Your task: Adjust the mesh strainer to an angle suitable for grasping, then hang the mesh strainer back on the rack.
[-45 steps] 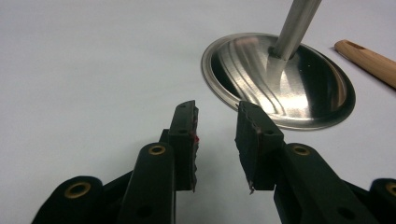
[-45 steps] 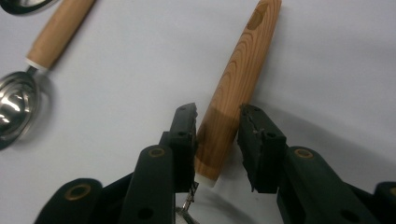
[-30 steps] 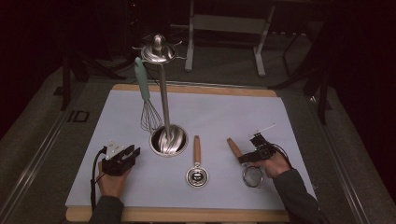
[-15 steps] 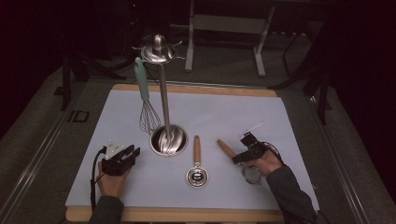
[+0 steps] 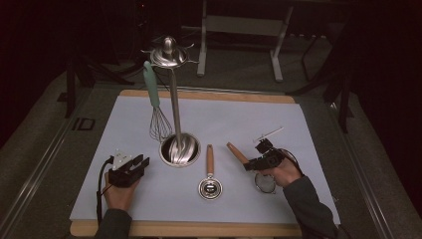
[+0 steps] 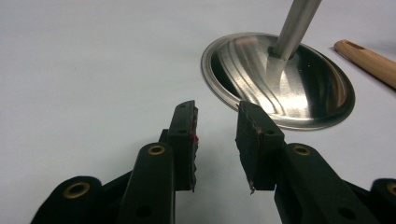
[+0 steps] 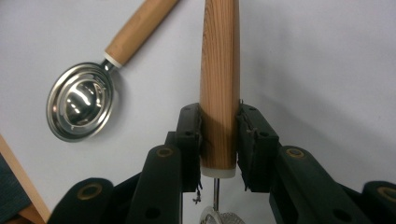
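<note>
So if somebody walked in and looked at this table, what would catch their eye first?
Probably the tall shiny metal stand rising from its round base left of centre on the white mat, with a green-handled whisk hanging beside its pole. Next, the right gripper, near the mat's right front, whose jaws have just closed on the wooden handle of a small strainer. A wooden-handled metal scoop lies between the two hands.

In the right gripper view, the strainer's wooden handle [image 7: 219, 84] runs off the top edge, and its mesh head [image 7: 215, 218] is cut off at the bottom, behind the 2 jaws. In the high view the right hand [image 5: 282, 172] partly covers what is probably that mesh head [image 5: 265, 183].
</note>
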Demonstrator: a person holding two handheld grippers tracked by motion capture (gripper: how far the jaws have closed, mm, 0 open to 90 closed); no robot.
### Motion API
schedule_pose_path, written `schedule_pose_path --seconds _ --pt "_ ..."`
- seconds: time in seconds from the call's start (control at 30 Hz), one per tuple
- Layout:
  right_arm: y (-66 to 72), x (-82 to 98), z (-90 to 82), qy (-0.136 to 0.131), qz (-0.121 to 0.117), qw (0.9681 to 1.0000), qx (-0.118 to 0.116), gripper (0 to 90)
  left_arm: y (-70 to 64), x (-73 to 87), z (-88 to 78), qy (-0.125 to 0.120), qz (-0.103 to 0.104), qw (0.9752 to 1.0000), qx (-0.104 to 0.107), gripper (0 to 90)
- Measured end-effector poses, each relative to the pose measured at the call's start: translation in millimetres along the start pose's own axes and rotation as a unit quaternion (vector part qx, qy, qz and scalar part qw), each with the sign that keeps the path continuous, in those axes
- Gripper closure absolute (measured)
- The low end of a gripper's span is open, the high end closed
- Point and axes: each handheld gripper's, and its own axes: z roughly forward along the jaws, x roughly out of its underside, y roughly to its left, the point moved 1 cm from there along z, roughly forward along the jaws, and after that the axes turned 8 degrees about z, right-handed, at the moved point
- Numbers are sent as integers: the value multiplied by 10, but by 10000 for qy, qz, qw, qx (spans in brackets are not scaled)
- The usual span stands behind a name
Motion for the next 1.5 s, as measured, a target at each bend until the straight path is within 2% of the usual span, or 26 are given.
schedule_pose_path --seconds 0.6,0.73,1.17,1.5 --pt "94 -82 -47 -232 -93 9996 -161 720 -4 0 -1 4 13 10000 -1 684" --pt "129 -104 -72 -364 -107 9989 -259 721 -7 -1 -2 3 20 10000 -2 684" --pt "291 -217 -139 -758 -485 9942 -595 721 -11 -1 -3 -3 20 10000 -7 684" --pt "413 -336 -251 -1058 -727 9877 -893 721 -13 -1 -2 -17 7 10000 -16 684"
